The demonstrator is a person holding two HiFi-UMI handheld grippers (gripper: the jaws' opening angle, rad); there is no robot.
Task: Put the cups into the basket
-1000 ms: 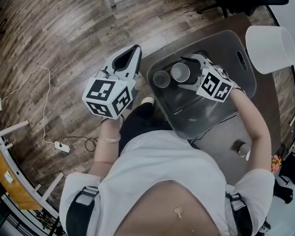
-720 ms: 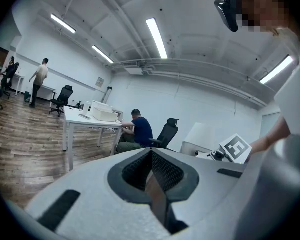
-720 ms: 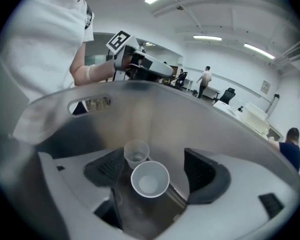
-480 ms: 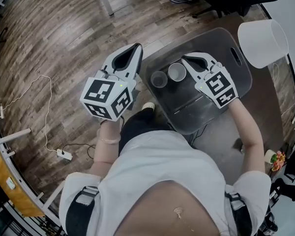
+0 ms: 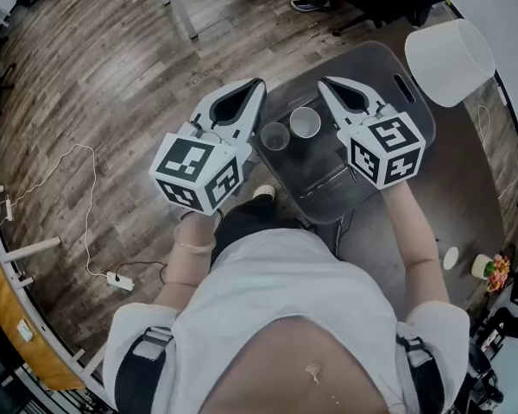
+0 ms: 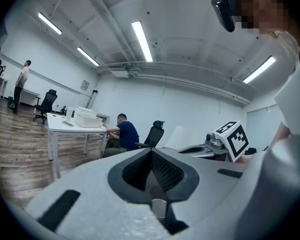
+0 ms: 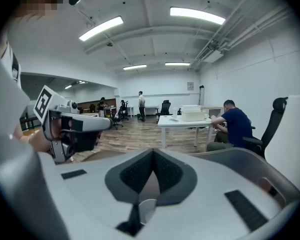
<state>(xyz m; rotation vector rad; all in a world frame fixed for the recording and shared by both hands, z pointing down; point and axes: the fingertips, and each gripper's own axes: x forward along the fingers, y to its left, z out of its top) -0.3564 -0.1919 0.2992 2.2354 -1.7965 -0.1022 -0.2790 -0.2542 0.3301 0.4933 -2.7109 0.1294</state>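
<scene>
Two cups (image 5: 275, 135) stand in the basket (image 5: 412, 110) — the left gripper (image 5: 255, 84) and right gripper (image 5: 325, 83) hover above, jaws together and empty. The placing looks done — next, seek any cup left outside.

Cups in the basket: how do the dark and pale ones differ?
The dark see-through cup is greyish; the pale white cup is bright. The dark cup sits at the left edge of the grey plastic basket, the pale cup further in. Both stand upright, mouths up.

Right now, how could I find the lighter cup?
Look at the large grey plastic basket. Inside it, a pale whitish cup and a darker cup stand side by side. Yours is the brighter one, nearer the right gripper.
</scene>
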